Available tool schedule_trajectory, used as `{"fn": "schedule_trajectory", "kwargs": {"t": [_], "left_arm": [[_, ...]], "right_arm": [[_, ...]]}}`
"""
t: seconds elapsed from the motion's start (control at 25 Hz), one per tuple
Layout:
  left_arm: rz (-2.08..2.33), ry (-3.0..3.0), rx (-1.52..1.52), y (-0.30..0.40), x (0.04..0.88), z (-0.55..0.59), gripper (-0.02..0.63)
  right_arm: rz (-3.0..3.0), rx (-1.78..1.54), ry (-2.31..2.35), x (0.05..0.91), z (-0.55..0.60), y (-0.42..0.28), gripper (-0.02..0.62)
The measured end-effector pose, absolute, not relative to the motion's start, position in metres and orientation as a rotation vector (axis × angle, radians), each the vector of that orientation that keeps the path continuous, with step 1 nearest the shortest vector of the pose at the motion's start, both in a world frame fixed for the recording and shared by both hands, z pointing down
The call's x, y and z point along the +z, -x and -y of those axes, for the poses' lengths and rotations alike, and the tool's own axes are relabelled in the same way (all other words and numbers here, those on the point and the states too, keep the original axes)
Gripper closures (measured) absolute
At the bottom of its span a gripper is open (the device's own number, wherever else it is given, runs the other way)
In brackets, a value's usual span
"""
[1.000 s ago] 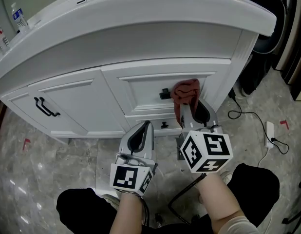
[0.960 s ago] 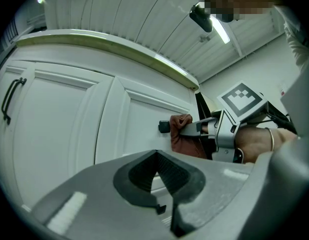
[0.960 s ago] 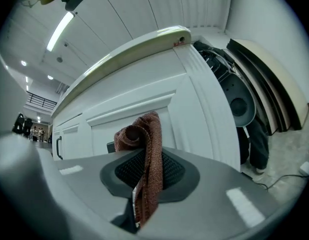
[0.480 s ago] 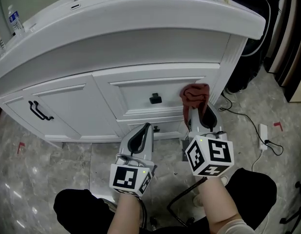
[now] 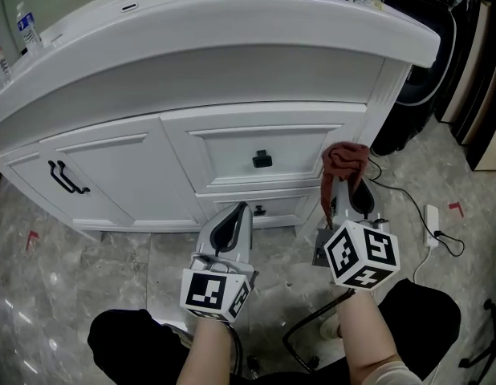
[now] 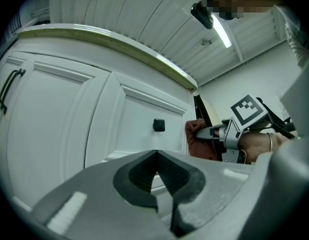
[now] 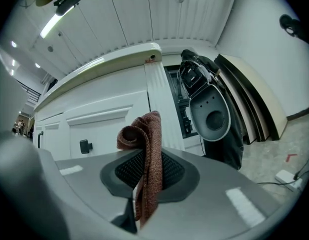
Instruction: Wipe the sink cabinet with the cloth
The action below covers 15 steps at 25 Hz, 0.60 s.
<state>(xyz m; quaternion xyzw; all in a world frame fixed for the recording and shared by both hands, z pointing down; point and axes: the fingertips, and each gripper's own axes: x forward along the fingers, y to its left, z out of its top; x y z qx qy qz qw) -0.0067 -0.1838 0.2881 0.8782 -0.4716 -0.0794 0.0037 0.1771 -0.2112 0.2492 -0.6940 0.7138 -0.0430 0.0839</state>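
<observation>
fingers [image 7: 204, 184] of right gripper [image 7: 144, 176] clamped on cloth [image 7: 150, 144], bunched above tips near sink cabinet [image 5: 224, 155], left gripper [image 6: 157, 179] closed

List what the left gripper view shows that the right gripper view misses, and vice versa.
Left only: the left gripper, shut and empty, and the right gripper from outside. Right only: a grey appliance beside the sink cabinet, a white plug on the floor. Both: the sink cabinet, its black drawer knob, the reddish-brown cloth clamped by the right gripper.

One sink cabinet [image 5: 232, 62], one red cloth [image 5: 344, 157], two grippers, left gripper [image 5: 238, 211] and right gripper [image 5: 346, 191], two black knobs, upper knob [image 5: 262, 160] and lower knob [image 5: 259, 210], one door handle [image 5: 63, 177]
</observation>
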Motion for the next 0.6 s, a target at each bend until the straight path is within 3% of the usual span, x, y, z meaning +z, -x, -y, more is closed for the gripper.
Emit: {"fn": "schedule_trajectory", "kwargs": {"t": [0.6], "left_arm": [[1.651, -2.62, -0.192, 0.094, 0.313, 0.177, 0.606]], "right_arm": [[-2.528, -0.304, 1.624, 0.309, 0.213, 0.018, 0.512]]}}
